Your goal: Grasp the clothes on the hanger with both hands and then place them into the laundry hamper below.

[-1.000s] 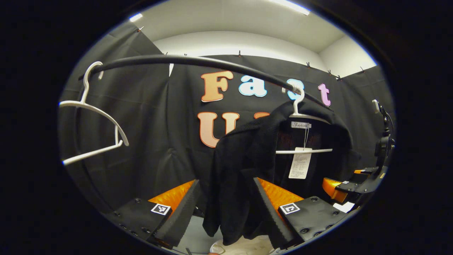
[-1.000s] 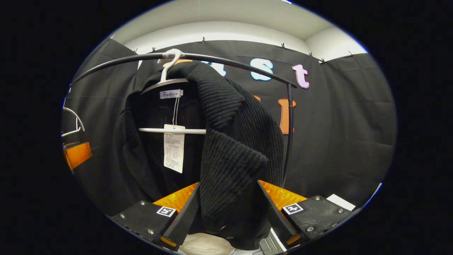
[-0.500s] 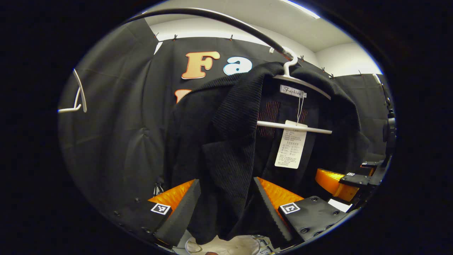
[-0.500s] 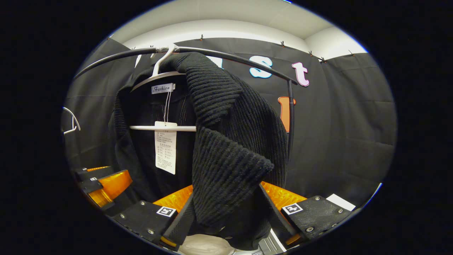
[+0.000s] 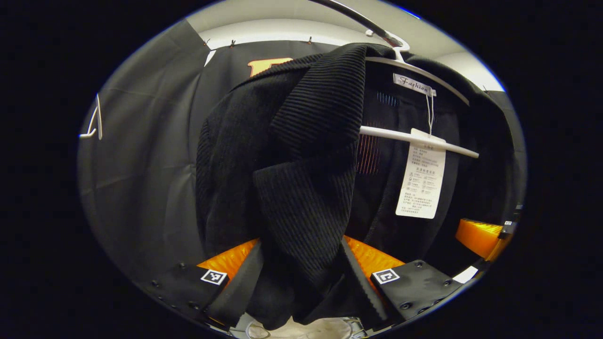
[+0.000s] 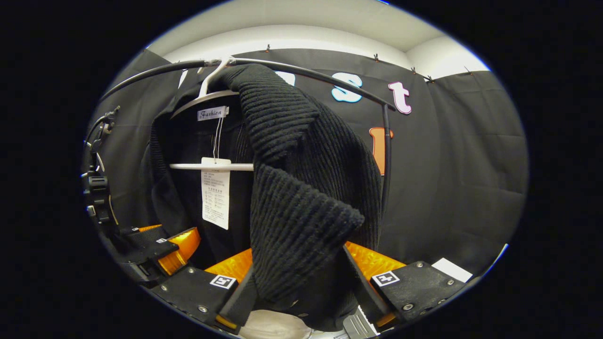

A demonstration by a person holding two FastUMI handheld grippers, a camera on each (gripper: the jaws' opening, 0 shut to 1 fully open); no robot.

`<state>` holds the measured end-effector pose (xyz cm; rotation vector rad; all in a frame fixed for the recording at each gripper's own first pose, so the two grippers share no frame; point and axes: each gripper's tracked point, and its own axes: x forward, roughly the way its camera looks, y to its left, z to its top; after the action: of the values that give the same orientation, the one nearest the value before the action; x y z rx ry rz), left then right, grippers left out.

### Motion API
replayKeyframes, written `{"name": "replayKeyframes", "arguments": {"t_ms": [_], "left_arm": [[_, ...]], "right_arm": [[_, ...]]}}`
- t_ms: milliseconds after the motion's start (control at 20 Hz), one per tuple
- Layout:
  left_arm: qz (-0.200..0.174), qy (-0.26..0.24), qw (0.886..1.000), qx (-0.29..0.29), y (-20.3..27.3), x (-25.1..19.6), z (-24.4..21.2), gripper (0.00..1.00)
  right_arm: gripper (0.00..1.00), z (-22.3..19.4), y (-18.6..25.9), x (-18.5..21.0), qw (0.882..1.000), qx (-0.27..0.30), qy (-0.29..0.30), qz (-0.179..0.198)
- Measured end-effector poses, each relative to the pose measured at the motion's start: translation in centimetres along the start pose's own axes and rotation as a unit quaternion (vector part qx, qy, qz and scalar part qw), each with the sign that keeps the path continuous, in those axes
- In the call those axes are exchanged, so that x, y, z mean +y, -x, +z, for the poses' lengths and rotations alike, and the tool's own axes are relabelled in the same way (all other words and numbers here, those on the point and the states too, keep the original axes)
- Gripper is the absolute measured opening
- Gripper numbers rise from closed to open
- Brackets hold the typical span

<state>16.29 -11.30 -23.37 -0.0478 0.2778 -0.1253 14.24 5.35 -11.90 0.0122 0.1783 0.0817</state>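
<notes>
Both tools, left and right, stand wide open astride the black knit cardigan on its white hanger, nothing gripped, apparently poised to pinch one front edge each.

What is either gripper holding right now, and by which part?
Nothing is clamped yet: the black knit garment hangs between the open fingers of the left gripper and right gripper.

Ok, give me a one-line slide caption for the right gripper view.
Open right gripper straddling a fold of the black knit garment, which hangs on the white hanger from the rail.
</notes>
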Motion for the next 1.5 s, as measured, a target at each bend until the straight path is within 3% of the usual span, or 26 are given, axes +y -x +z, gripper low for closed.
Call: {"name": "replayKeyframes", "arguments": {"t_ms": [100, 200, 250, 300, 350, 500, 550, 700, 750, 800, 1100, 1150, 1250, 1500], "left_arm": [[0.001, -0.002, 1.000, 0.002, -0.3, 0.4, -0.1, 0.96], [0.005, -0.002, 1.000, 0.001, -0.4, 1.0, 0.2, 0.89], [0.008, -0.002, 1.000, 0.000, -0.3, 1.5, 0.3, 0.80], [0.015, -0.005, 1.000, -0.003, -0.2, 2.0, 0.6, 0.72], [0.022, -0.011, 1.000, -0.005, 0.1, 2.5, 0.8, 0.55], [0.043, -0.037, 0.998, -0.012, 1.0, 4.3, 2.0, 0.27], [0.052, -0.046, 0.997, -0.013, 1.5, 5.1, 2.4, 0.12], [0.059, -0.057, 0.996, -0.021, 2.7, 6.2, 3.8, 0.13], [0.062, -0.062, 0.996, -0.025, 3.1, 6.5, 4.3, 0.13], [0.065, -0.066, 0.995, -0.027, 3.6, 6.9, 5.0, 0.13], [0.104, -0.075, 0.990, -0.067, 6.4, 10.3, 10.0, 0.11], [0.114, -0.081, 0.987, -0.077, 6.9, 10.9, 11.0, 0.11], [0.128, -0.096, 0.983, -0.093, 7.6, 12.2, 12.6, 0.14], [0.140, -0.094, 0.981, -0.101, 8.2, 12.5, 13.9, 0.13]], "right_arm": [[0.84, -0.2, 0.1, 0.3, 1.000, 0.002, -0.001, 0.007], [0.70, -0.3, 0.2, 0.3, 1.000, 0.004, -0.002, 0.012], [0.62, -0.3, 0.3, 0.4, 1.000, 0.004, -0.002, 0.014], [0.65, -0.1, 0.5, 0.4, 1.000, 0.003, -0.001, 0.020], [0.48, 0.0, 0.5, 0.5, 1.000, 0.000, 0.002, 0.024], [0.23, 0.8, 1.1, 0.1, 0.999, -0.010, 0.013, 0.027], [0.14, 1.2, 1.5, 0.0, 0.999, -0.013, 0.015, 0.034], [0.08, 2.7, 2.8, -0.2, 0.998, -0.026, 0.035, 0.040], [0.12, 3.4, 3.3, -0.8, 0.998, -0.032, 0.046, 0.035], [0.06, 4.1, 3.8, -1.4, 0.998, -0.037, 0.051, 0.030], [0.04, 9.9, 6.1, -5.4, 0.995, -0.087, 0.055, -0.001], [0.00, 11.0, 6.4, -6.0, 0.994, -0.096, 0.059, -0.004], [0.04, 12.8, 6.3, -7.0, 0.992, -0.108, 0.063, -0.003], [0.04, 15.7, 4.5, -10.4, 0.989, -0.121, 0.081, -0.014]]}}
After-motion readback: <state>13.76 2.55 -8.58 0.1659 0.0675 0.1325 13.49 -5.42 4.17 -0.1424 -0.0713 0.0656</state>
